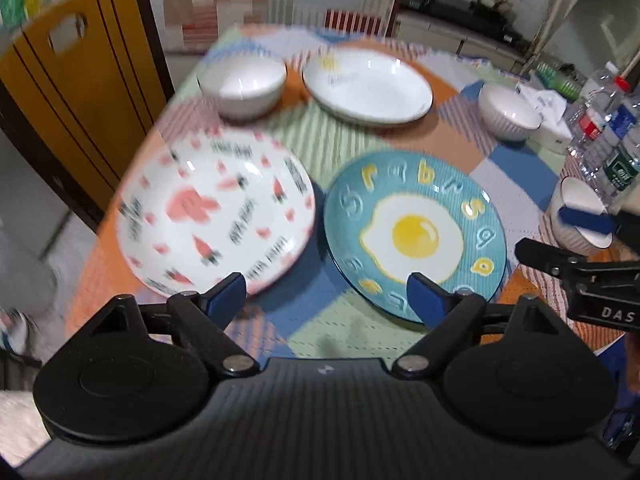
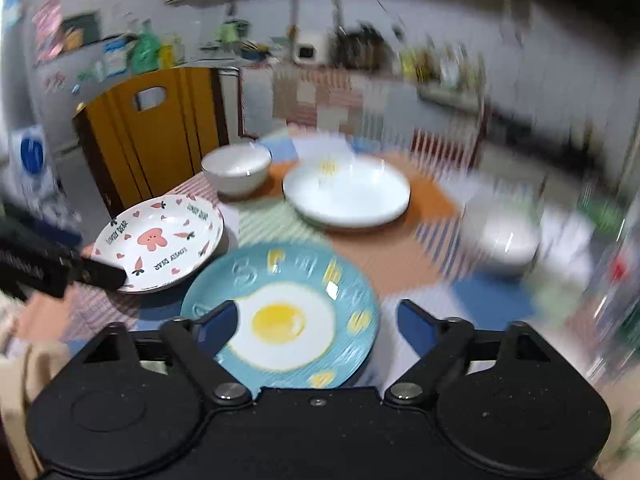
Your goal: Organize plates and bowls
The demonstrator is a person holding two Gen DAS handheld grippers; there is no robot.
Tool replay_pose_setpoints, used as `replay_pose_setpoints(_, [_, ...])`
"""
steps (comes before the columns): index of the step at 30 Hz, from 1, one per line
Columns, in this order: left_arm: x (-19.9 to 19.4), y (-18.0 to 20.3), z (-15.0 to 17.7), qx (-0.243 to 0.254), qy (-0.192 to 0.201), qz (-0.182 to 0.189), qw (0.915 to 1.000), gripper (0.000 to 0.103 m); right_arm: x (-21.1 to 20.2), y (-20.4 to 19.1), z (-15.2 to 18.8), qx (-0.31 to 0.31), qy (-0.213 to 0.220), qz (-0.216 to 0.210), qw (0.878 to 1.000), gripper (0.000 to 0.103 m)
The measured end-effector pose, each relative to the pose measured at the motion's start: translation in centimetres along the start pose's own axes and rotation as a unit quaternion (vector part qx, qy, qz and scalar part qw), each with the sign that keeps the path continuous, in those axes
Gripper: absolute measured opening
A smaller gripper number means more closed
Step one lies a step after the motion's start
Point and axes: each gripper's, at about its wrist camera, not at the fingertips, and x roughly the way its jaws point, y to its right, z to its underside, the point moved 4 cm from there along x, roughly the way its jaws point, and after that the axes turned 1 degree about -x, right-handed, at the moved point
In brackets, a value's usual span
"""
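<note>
A white plate with pink bear and carrot prints (image 1: 216, 212) lies at the near left of the table; it also shows in the right wrist view (image 2: 160, 242). A teal fried-egg plate (image 1: 416, 232) lies beside it, also in the right wrist view (image 2: 280, 316). Behind them stand a white bowl (image 1: 242, 84) and a white plate (image 1: 368, 84), with a ribbed white bowl (image 1: 510, 114) at the right and another bowl (image 1: 580, 220) nearer. My left gripper (image 1: 324, 296) is open above the gap between the two near plates. My right gripper (image 2: 316, 322) is open over the egg plate's near edge.
A yellow wooden chair back (image 1: 84, 68) stands left of the table. Water bottles (image 1: 612, 136) and a white box (image 1: 554, 124) crowd the right edge. The patchwork tablecloth (image 1: 320, 152) covers the table. A kitchen counter (image 2: 320, 60) runs along the back wall.
</note>
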Motion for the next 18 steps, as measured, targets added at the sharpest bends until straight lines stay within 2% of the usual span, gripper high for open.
replay_pose_setpoints(3, [2.4,0.8,0.8,0.004,-0.018,0.007,0.9998,0.077,2.2,1.2,2.4,0.063,-0.024,-0.017,0.998,0.076])
replay_pose_setpoints(7, [4.7,2.0,1.5,0.025,-0.032,0.004,0.9992,0.068,4.2,1.5,5.5,0.097,-0.048,-0.008,0.994,0.066])
replay_pose_setpoints(14, [7.6,2.3,1.7,-0.005,-0.042,0.008,0.9991,0.064,6.8,3.5,7.5,0.173,-0.033,-0.02,0.984,0.061])
replay_pose_setpoints(15, [7.9,2.2,1.7,-0.014,-0.038,0.003,0.9992,0.053,6.9,3.9,7.5,0.184,-0.027,-0.024,0.982,0.061])
replay_pose_setpoints(16, [8.2,2.1,1.7,-0.02,-0.033,-0.005,0.9992,0.047,7.2,4.1,7.4,0.192,-0.02,-0.028,0.981,0.06])
replay_pose_setpoints(17, [8.4,2.1,1.7,-0.021,-0.028,-0.007,0.9994,0.047,7.5,4.3,7.3,0.195,-0.018,-0.029,0.98,0.058])
replay_pose_setpoints(18, [8.6,2.1,1.7,-0.019,-0.023,-0.004,0.9995,0.04,7.8,4.4,7.3,0.194,-0.015,-0.028,0.98,0.055])
